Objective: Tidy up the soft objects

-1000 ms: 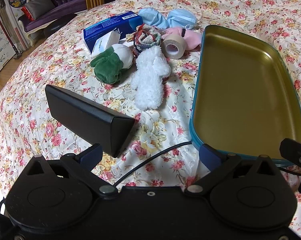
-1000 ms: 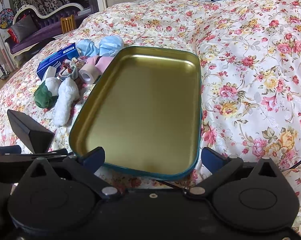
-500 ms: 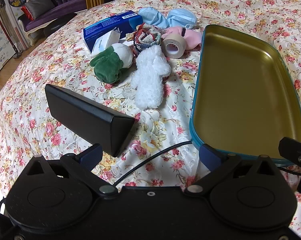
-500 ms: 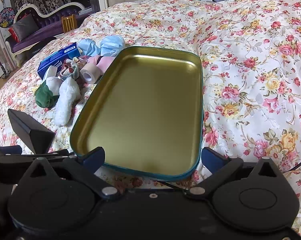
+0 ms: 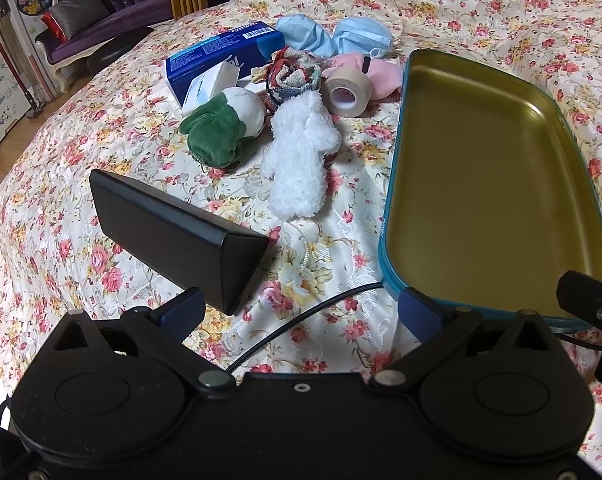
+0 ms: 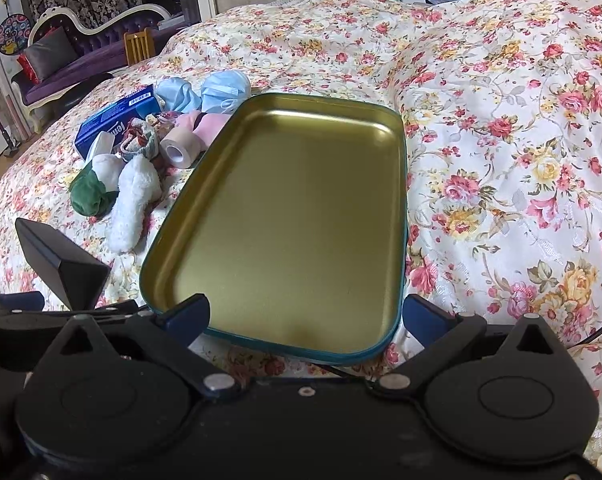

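Soft items, one cluster, on the floral bedspread (image 5: 81,152), just left of the tray's far end:
- White plush toy (image 5: 299,160), lying lengthwise, nearest of the lot to both grippers; likely first pick.
- Green-and-white plush (image 5: 221,128), touching or nearly touching the white one's left side.
- Rolled multicolour cloth (image 5: 291,76), behind the two plush toys.
- Pink soft piece (image 5: 381,72), against the tray's far left corner.
- Two pale blue face masks (image 5: 341,38), farthest back.

Mixed in with them (not soft, presumably to be left): a roll of beige tape (image 5: 347,94) standing on edge beside the pink piece, and a blue tissue pack (image 5: 225,56) with a sheet protruding.

Receptacle: gold-lined metal tray (image 6: 399,216) with a teal rim, flat on the bed, nothing in it. Its position right beside the cluster suggests it is the destination, so no sorting step appears done yet.

Other: black wedge-shaped box (image 5: 173,236) on the bed near the left gripper; a black cable (image 5: 301,316) runs beneath.

Left gripper (image 5: 299,310): jaws wide apart, holding nothing, low over the bed short of the white plush.
Right gripper (image 6: 305,318): jaws wide apart, holding nothing, at the tray's near edge, well apart from the cluster.
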{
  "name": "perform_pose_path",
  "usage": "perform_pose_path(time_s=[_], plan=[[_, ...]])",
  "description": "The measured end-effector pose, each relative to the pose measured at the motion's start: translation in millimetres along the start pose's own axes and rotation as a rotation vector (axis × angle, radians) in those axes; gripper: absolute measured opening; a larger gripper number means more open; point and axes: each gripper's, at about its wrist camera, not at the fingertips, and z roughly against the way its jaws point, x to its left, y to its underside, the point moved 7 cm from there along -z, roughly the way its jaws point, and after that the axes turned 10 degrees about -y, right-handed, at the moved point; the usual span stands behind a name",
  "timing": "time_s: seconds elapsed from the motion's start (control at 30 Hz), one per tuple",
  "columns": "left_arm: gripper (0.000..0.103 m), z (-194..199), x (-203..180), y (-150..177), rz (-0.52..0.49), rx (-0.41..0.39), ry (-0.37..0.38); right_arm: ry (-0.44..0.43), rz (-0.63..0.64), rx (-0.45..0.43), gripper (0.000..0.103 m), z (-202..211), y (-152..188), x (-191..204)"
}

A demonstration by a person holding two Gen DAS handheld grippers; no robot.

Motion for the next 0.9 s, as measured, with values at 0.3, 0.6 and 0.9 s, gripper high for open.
perform_pose_path(time_s=[0.3,0.6,0.9], plan=[[0.099,2,-1,-1,-0.004,0.004,0.012,0.003,0.004,-0.003,0.103,0,-1,0],[0.093,7,8,-13,0.035,0.005,0.038,0.026,0.032,-0.015,0.103,-6,-6,0],[0.093,15,36,-68,0.067,-0.065,0.014,0.042,0.062,-0.089,0.103,-8,-42,10]])
